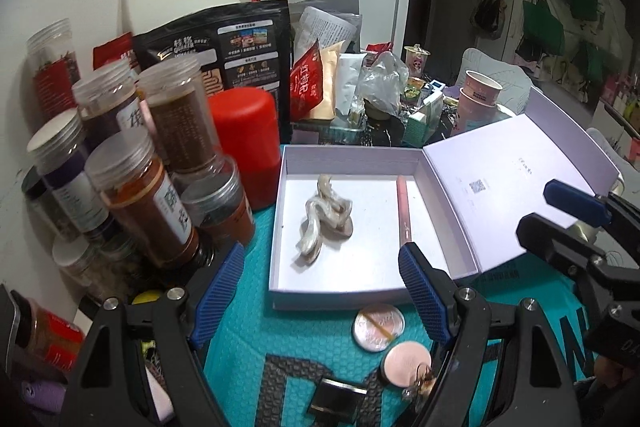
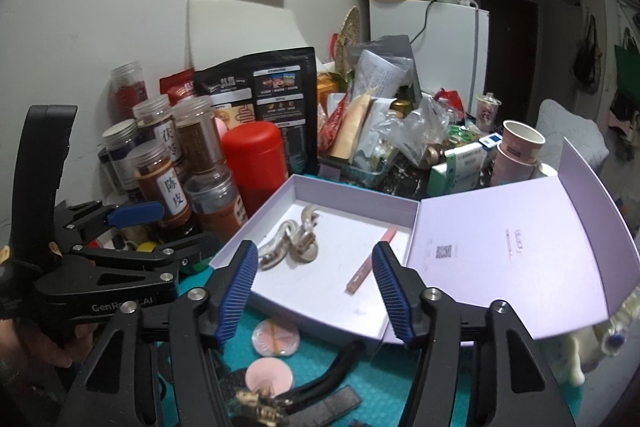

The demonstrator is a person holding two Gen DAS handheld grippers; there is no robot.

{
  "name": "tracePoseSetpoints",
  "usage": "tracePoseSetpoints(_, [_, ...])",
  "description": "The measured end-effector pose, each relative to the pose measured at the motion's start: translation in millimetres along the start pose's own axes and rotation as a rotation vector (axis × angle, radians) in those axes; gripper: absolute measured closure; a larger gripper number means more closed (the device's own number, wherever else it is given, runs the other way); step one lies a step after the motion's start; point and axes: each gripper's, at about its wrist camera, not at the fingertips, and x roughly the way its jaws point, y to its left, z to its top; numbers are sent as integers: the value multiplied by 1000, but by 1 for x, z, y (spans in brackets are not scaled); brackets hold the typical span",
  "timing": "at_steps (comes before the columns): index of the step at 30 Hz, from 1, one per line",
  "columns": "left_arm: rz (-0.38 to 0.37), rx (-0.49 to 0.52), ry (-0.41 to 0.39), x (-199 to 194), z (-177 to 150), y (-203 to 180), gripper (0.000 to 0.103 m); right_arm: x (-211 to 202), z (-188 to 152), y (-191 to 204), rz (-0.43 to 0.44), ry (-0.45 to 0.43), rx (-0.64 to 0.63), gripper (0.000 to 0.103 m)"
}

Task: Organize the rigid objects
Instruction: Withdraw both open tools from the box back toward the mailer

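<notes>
The biggest thing on the teal mat (image 1: 248, 339) is the box (image 1: 280, 219), white, shallow, its lid (image 1: 520, 187) hinged open and lying back toward 3 o'clock. Crowding its 9 o'clock wall is a stack of jars (image 1: 136, 195) with a red canister (image 1: 248, 139) just beside the box's far-left corner. At 12 o'clock, a heap of bags and cups sits behind it.

Inside the box, a pearly clip (image 1: 324, 219) lies near the middle, and a pink pen (image 1: 403, 211) lies along the 3 o'clock wall. Still outside, at 6 o'clock on the mat, are two round compacts (image 1: 378, 327), one silvery and one pink, a dark clip (image 2: 332, 371) and a gold trinket (image 2: 260, 407), all close together.

The left gripper (image 1: 320, 291) hangs at the box's near edge, jaws spread and nothing between them. The right gripper (image 2: 316, 291) is likewise released and empty, hovering over the near wall.

Risks, judged from here: the jars are stacked loosely and touch one another, so a left-hand sweep toward 9 o'clock could topple them. The light box could slide or tip if a finger catches its near wall. The compacts are flat and smooth, so a pinch could skate off. The small things lie so close that grabbing one may drag another.
</notes>
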Motion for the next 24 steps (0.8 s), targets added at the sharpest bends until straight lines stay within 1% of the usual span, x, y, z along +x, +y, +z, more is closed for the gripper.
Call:
tracePoseSetpoints(1, [-1, -6, 6, -1, -3, 2, 23, -2, -2, 1, 0, -1, 0, 39])
tracePoseSetpoints(3, [2, -17, 18, -3, -11, 5, 23, -7, -6, 3, 5, 0, 1, 34])
tracePoseSetpoints(6, [14, -25, 23, -7, -21, 10, 23, -11, -13, 7, 8, 7, 0, 31])
tracePoseSetpoints(13, [25, -39, 29, -16, -42, 15, 23, -16, -31, 14, 26, 37, 16, 31])
tracePoseSetpoints(20, [16, -29, 24, -23, -60, 17, 23, -23, -49, 22, 33, 66, 31, 31])
tracePoseSetpoints(24, [-4, -43, 42, -21, -68, 20, 23, -27, -60, 25, 40, 89, 42, 31])
